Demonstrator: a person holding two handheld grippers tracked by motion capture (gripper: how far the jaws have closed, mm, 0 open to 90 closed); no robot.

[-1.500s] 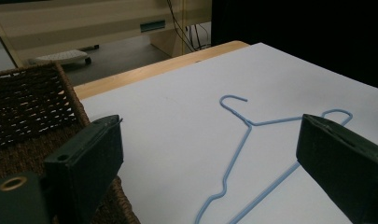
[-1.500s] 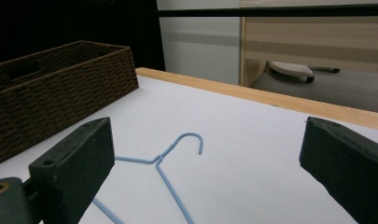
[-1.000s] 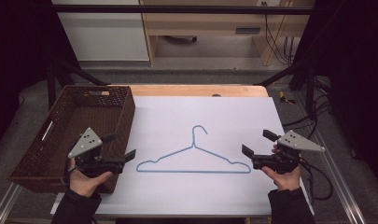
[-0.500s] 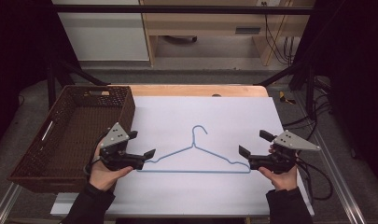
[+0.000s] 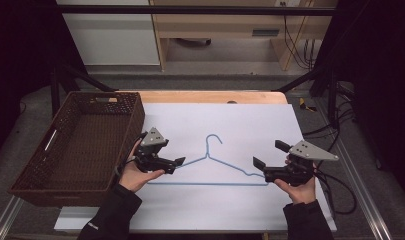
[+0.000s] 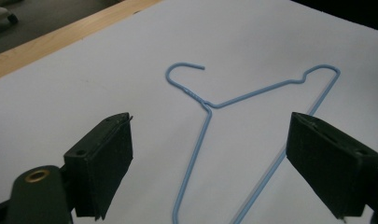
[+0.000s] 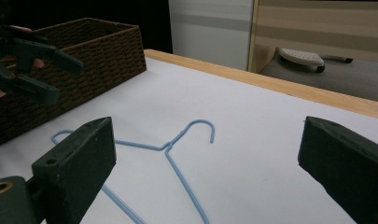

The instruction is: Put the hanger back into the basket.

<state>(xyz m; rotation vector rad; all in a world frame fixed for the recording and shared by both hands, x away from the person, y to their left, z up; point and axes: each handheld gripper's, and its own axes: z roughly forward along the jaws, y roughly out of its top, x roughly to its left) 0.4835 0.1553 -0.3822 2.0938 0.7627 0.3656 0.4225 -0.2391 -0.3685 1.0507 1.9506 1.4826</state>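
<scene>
A blue wire hanger (image 5: 208, 183) lies flat on the white table cover (image 5: 240, 120), hook pointing away from me. My left gripper (image 5: 172, 155) hovers open over the hanger's left shoulder; in the left gripper view its jaws stand wide apart around the hanger (image 6: 207, 109), and nothing is held in the left gripper (image 6: 217, 168). My right gripper (image 5: 269, 155) is open at the hanger's right end. In the right gripper view the hanger (image 7: 168, 145) lies beyond the wide jaws of the right gripper (image 7: 210, 168), and the left gripper (image 7: 32, 60) shows farther off.
A dark brown wicker basket (image 5: 102, 95) stands at the table's left, close to my left hand, and also shows as the basket (image 7: 98, 51) in the right gripper view. A wooden table edge (image 5: 210, 96) runs along the back. Cables (image 5: 340, 190) trail off the right side.
My left gripper has moved right, from beside the basket to the hanger's left shoulder. The right gripper has edged slightly left toward the hanger's right end. The hanger has not moved.
</scene>
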